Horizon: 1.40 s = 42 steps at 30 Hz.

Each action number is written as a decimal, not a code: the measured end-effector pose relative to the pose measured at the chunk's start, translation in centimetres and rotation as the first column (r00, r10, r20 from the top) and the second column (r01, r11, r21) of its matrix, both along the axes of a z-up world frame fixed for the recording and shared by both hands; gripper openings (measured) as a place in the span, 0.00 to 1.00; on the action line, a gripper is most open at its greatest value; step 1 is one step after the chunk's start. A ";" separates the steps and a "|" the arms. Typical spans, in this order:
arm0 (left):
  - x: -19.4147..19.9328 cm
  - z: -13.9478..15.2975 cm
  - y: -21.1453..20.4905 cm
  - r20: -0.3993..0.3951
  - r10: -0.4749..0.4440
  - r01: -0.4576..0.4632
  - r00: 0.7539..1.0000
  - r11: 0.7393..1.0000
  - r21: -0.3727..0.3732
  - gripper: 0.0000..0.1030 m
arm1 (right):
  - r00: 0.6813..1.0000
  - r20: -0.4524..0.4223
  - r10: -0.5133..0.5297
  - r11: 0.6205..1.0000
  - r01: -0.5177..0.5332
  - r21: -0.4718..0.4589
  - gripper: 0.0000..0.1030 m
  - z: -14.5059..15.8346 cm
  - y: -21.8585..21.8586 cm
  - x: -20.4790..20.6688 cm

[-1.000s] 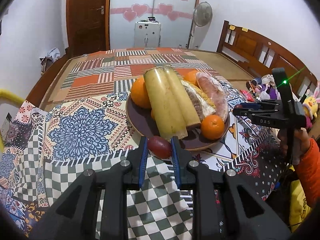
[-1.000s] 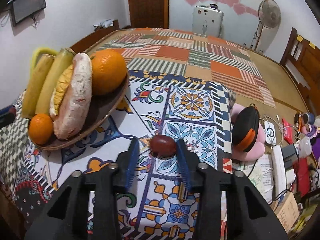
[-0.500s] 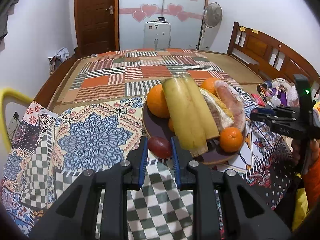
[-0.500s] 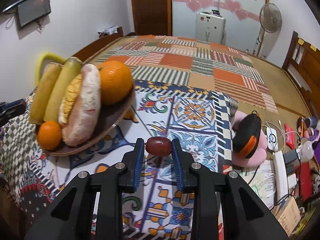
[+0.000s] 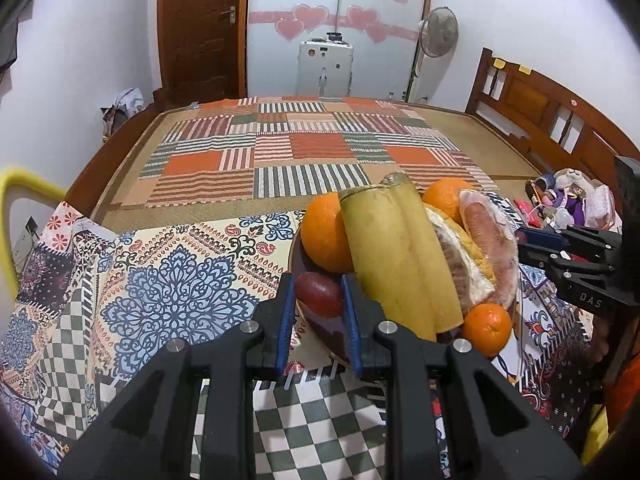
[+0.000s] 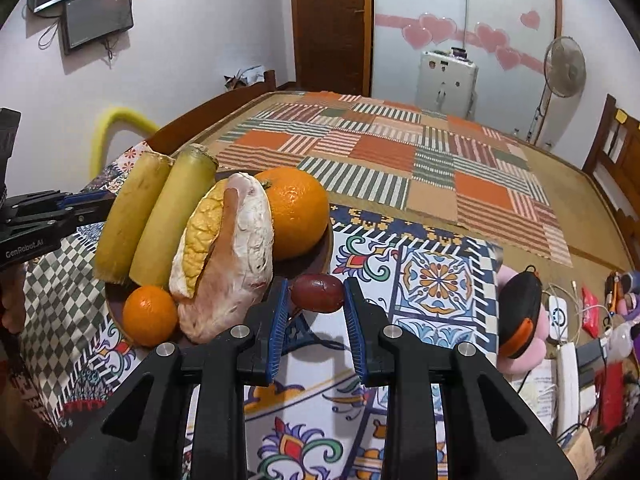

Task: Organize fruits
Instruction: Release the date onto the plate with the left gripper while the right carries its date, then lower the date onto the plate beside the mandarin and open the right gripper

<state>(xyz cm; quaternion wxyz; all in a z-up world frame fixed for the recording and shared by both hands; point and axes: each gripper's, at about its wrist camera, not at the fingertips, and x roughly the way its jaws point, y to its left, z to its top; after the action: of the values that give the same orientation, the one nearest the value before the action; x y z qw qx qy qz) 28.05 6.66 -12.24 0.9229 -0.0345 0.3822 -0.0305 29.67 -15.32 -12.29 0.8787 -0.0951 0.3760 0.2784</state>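
A dark brown plate on the patterned cloth holds two yellow-green sugarcane pieces, oranges, a small orange and pomelo segments. My left gripper is shut on a dark red date over the plate's near-left rim. My right gripper is shut on another dark red date just above the cloth at the plate's right edge. Each gripper shows in the other's view, the right one and the left one.
A wide bed with a striped patchwork mat lies behind the cloth. A wooden headboard stands at right. A black-orange case, cables and small clutter lie right of the cloth. A yellow chair back is at left.
Both grippers lifted their dates and moved toward the plate. The left date is now over the plate's rim; the right date came up off the cloth to the plate's edge.
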 end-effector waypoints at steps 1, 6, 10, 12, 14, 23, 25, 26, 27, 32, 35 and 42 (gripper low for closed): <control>0.2 -0.2 0.1 -0.009 0.001 -0.001 1.000 1.000 -0.009 0.22 | 1.000 -0.003 0.005 1.000 -0.005 0.003 0.25 -0.1 0.0 0.2; 0.7 -0.5 0.3 -0.029 -0.010 0.009 1.000 0.999 -0.041 0.22 | 1.000 0.003 0.016 1.000 -0.016 0.000 0.25 -0.2 0.1 0.2; 1.0 -0.4 0.1 -0.037 -0.013 0.012 0.999 1.000 -0.028 0.22 | 1.000 -0.001 0.022 1.000 -0.022 -0.007 0.25 -0.1 0.3 0.2; 1.0 -0.4 0.2 -0.043 -0.013 0.012 0.999 0.999 -0.034 0.24 | 1.000 -0.003 0.021 1.000 -0.021 -0.008 0.26 0.0 0.4 0.3; 1.1 -0.4 0.2 -0.045 -0.011 0.009 0.999 0.999 -0.033 0.27 | 1.000 -0.001 0.015 1.000 -0.015 -0.011 0.30 0.0 0.3 0.3; 0.4 -0.2 0.6 -0.040 -0.001 0.000 0.999 0.999 -0.036 0.34 | 1.000 0.016 -0.009 1.000 0.009 -0.003 0.42 0.2 -0.7 0.2; -0.4 0.2 0.6 -0.024 0.003 -0.004 1.000 1.000 -0.018 0.34 | 0.999 0.032 -0.019 1.000 0.019 0.003 0.42 0.7 -1.2 -0.2; -0.7 0.4 0.6 -0.018 0.003 -0.003 1.000 1.000 -0.016 0.34 | 0.999 0.035 -0.025 1.000 0.025 0.007 0.42 0.9 -1.4 -0.4; -1.1 0.7 0.6 -0.010 0.003 -0.003 1.000 1.000 -0.016 0.34 | 0.999 0.037 -0.031 0.999 0.031 0.013 0.42 1.0 -1.7 -0.6; -3.2 2.1 0.9 0.031 0.016 -0.015 0.999 1.000 -0.010 0.35 | 0.997 0.042 -0.066 0.998 0.065 0.026 0.42 1.7 -3.4 -1.4; -4.4 2.2 1.0 0.042 0.016 -0.016 0.999 1.000 0.008 0.36 | 0.997 0.018 -0.072 0.997 0.072 0.003 0.42 1.0 -3.9 -1.5; -6.0 1.1 1.4 0.029 0.014 -0.014 0.999 1.000 0.009 0.36 | 0.996 -0.068 -0.058 0.997 0.054 -0.058 0.42 -2.0 -3.0 -0.1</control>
<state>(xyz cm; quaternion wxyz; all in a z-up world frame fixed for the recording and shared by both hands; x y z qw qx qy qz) 22.03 8.10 -11.10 0.9287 -0.0327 0.3688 -0.0227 29.62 -18.27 -14.31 0.8693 -0.0994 0.4168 0.2463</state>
